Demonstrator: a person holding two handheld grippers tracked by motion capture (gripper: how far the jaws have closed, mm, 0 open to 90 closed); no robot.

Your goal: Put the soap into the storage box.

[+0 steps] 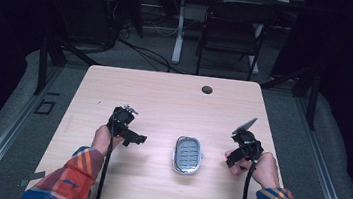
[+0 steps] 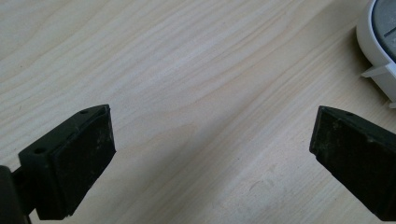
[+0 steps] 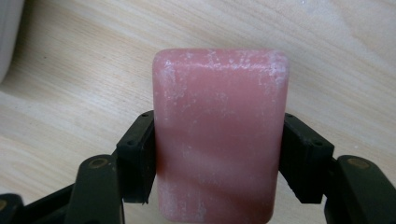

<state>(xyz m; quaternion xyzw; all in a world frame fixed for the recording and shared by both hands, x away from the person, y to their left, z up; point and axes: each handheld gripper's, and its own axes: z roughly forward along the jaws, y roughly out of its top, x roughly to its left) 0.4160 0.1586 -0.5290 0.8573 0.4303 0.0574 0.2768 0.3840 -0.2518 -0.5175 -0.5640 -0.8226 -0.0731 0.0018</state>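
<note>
A pink bar of soap [image 3: 219,130] with whitish scuffs stands between the jaws of my right gripper [image 3: 219,142], which is shut on its two long sides just above the wooden table. In the high view that right gripper [image 1: 233,158] sits at the table's right, beside a white oval soap dish [image 1: 187,154] with a grey slotted insert. My left gripper [image 1: 136,139] hovers to the left of the dish. Its jaws stand wide open in the left gripper view [image 2: 212,126] over bare wood, with the dish's white rim [image 2: 376,46] at the top right.
The light wooden table [image 1: 164,103] has a round cable hole [image 1: 207,89] near its far edge. A dark chair [image 1: 232,30] and a desk leg [image 1: 179,29] stand on the floor beyond it. The dish's pale edge [image 3: 7,32] shows at the right gripper view's top left.
</note>
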